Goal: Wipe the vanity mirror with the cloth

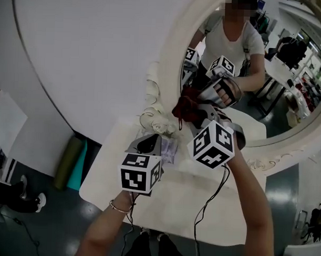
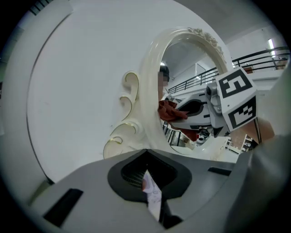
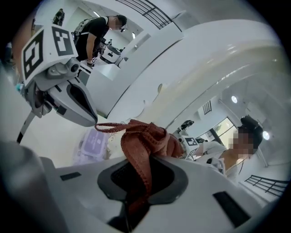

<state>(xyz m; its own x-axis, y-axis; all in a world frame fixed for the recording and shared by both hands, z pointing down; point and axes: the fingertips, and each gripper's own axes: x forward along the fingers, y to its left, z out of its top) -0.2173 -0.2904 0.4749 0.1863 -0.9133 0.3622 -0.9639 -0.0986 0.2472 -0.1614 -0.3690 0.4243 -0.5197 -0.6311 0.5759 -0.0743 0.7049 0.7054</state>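
The oval vanity mirror (image 1: 279, 110) stands in an ornate cream frame (image 1: 171, 57) on a white table (image 1: 189, 210). My right gripper (image 1: 198, 117) is shut on a rust-red cloth (image 1: 185, 107), which it holds bunched against the glass at the lower left, by the frame. In the right gripper view the cloth (image 3: 145, 141) spills from the shut jaws toward the frame (image 3: 204, 77). My left gripper (image 1: 152, 143) hovers low over the table, left of the right one, shut on a thin pale lavender packet (image 2: 152, 195); the packet (image 3: 93, 145) also shows there.
A white wall (image 1: 89, 49) rises behind the mirror. A green rolled mat (image 1: 70, 161) leans by the table's left side on the dark floor. Cables (image 1: 207, 205) hang from both grippers over the table's front. A person (image 3: 95, 27) works far behind.
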